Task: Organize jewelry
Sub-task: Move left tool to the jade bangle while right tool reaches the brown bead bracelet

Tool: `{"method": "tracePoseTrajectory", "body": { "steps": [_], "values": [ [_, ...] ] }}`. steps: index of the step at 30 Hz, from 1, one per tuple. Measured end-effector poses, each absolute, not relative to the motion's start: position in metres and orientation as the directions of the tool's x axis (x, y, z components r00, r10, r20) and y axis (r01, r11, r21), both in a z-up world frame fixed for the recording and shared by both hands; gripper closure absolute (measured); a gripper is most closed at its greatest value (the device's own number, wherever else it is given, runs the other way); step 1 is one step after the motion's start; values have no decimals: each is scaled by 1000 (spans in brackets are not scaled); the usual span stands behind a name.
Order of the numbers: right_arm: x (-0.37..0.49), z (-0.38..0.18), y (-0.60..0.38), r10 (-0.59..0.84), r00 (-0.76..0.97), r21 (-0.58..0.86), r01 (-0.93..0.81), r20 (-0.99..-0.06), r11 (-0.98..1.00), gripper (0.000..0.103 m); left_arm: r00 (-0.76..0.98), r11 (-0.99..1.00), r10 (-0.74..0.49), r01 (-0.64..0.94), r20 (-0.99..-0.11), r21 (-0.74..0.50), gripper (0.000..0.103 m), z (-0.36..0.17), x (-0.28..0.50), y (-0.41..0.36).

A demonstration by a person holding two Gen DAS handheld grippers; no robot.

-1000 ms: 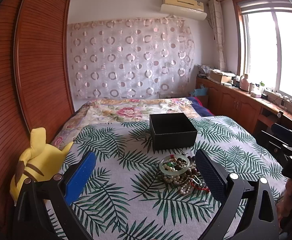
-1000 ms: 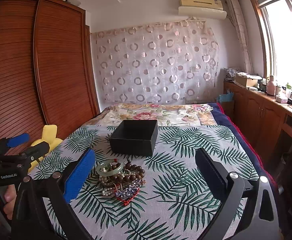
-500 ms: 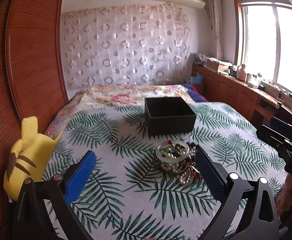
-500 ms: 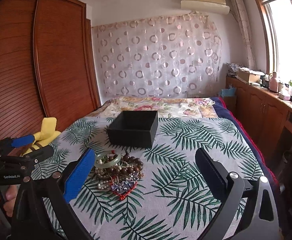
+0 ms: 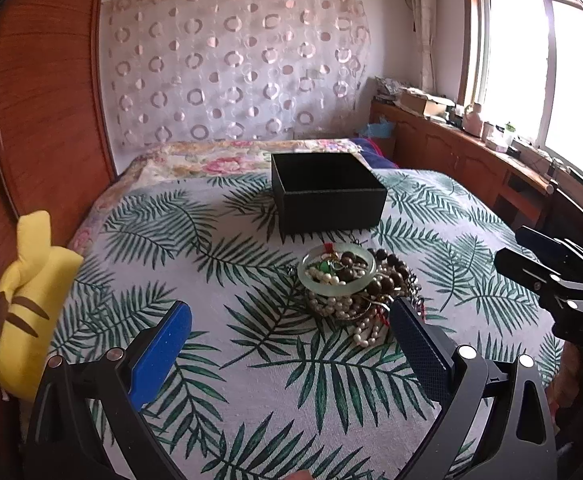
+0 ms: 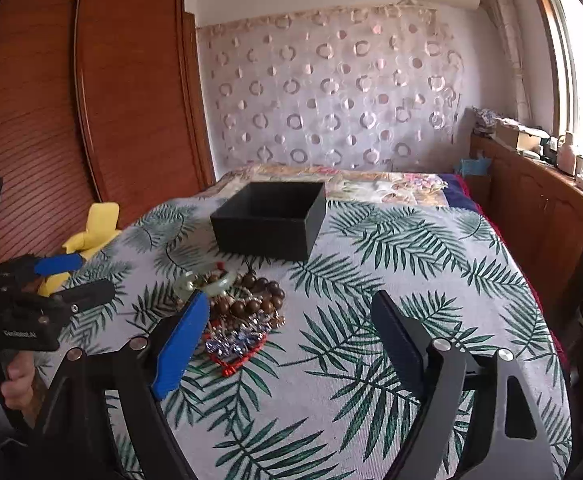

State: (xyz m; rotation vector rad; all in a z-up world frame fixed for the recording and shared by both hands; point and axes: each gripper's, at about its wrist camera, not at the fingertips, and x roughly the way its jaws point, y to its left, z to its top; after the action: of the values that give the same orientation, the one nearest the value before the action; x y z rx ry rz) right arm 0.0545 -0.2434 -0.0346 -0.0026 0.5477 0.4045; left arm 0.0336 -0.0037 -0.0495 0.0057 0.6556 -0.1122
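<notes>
- A heap of jewelry (image 5: 355,292) lies on a bed cover (image 5: 251,360) printed with green palm leaves, just in front of an open black box (image 5: 327,196) that stands upright with its mouth facing up.
- The heap touches nothing but the cover; a narrow strip of cloth separates it from the box's near wall.
- On top of the heap, at its box-side edge, a pale green bangle (image 5: 336,272) lies nearly flat, its opening facing up, with beads and small pearls showing through it.
- A strand of dark brown wooden beads (image 6: 259,300) curls beside the bangle; a white pearl strand (image 5: 365,334) trails toward the camera in the left wrist view, so the heap's long axis there runs from the box toward the viewer.
- In the right wrist view a blue sparkly piece with red cord (image 6: 235,346) sits at the near end of the heap.
- The left gripper (image 5: 291,344) has its jaws spread wide with nothing between them, the heap just past its right finger.
- The right gripper (image 6: 287,332) has just been narrowing but its jaws remain well apart and hold nothing; its blue left finger (image 6: 181,344) overlaps the heap's edge in view.
- A yellow plush toy (image 5: 27,300) rests at the bed's left edge against the wooden wardrobe (image 6: 91,120).
</notes>
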Motion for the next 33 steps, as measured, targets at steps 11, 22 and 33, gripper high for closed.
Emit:
{"method": "tracePoseTrajectory", "body": {
  "steps": [11,22,33],
  "values": [
    [72,-73,-238,377,708,95,-405,-597,910,23,700,976,-212,186,-682,-112,8,-78,75,-11],
    [71,-75,-242,394,704,117,-409,-591,905,23,625,953,-300,235,-720,-193,15,-89,116,-26],
    [73,-75,-238,385,701,96,-414,-600,905,23,593,951,-296,257,-749,-173,33,-93,139,-38]
  ]
}}
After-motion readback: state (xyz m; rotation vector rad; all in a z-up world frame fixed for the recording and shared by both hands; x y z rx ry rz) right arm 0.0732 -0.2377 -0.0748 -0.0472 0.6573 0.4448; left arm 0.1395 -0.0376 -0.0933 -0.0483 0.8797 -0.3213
